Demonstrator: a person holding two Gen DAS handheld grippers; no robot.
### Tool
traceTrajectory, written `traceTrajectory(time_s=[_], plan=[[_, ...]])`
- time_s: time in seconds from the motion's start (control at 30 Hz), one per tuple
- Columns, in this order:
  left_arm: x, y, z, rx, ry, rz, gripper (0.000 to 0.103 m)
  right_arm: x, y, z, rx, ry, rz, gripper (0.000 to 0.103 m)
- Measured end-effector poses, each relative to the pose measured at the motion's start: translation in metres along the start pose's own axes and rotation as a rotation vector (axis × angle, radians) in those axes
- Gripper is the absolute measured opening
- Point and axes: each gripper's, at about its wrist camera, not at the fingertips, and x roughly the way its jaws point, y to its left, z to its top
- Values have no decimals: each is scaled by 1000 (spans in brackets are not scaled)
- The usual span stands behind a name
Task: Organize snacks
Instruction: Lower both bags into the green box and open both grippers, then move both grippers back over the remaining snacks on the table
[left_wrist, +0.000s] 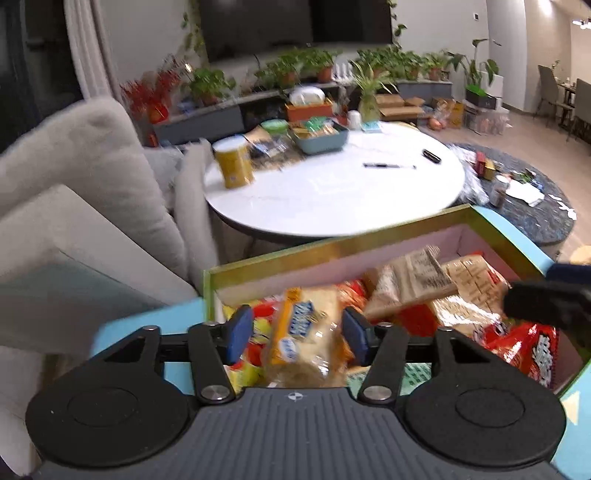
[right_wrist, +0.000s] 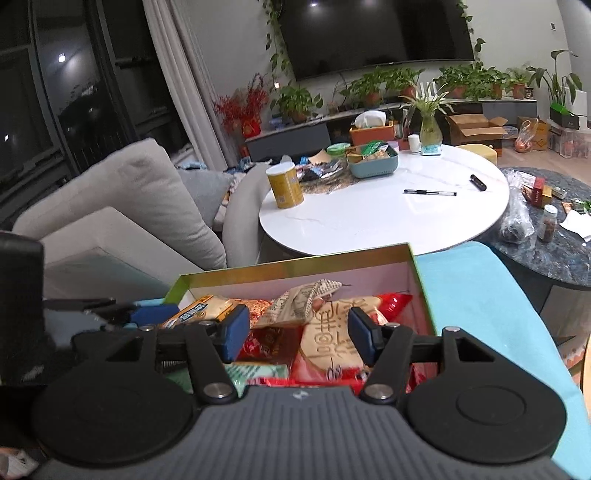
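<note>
Honestly, the left gripper hangs parted around the clear-wrapped bread pack with the orange label, pads just off it, inside the green-rimmed pink-lined snack box; the right gripper is spread wide over a pale printed-wrapper pastry, holding nothing; I'd lift the left clear before rearranging.

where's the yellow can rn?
The yellow can stands upright at the left edge of the white round table in both wrist views, beside the sofa, left of the blue basket.

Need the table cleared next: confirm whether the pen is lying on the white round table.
Yes, the pen lies flat on the white round table, right of the yellow canister.
</note>
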Motion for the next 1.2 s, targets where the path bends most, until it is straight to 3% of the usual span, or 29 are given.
traceTrajectory(time_s=[0.2,0.4,0.67,0.8,0.97,1.2], plan=[[-32,11,-2,-33,-61,49,81,-27,2,-16,-53,-12,-7,85],[-70,14,-20,13,-77,55,87,-49,4,-38,-86,11,0,85],[-123,-1,-77,78,-55,13,89,-83,7,-71,-112,23,-7,85],[-149,-9,-117,96,-10,-62,89,-99,9,-89,-130,36,-11,85],[-175,-20,-160,176,28,-97,89,-109,7,-115,-159,85,-19,85],[-185,-29,-192,204,52,-109,89,-122,3,-140,-211,118,-13,85]])
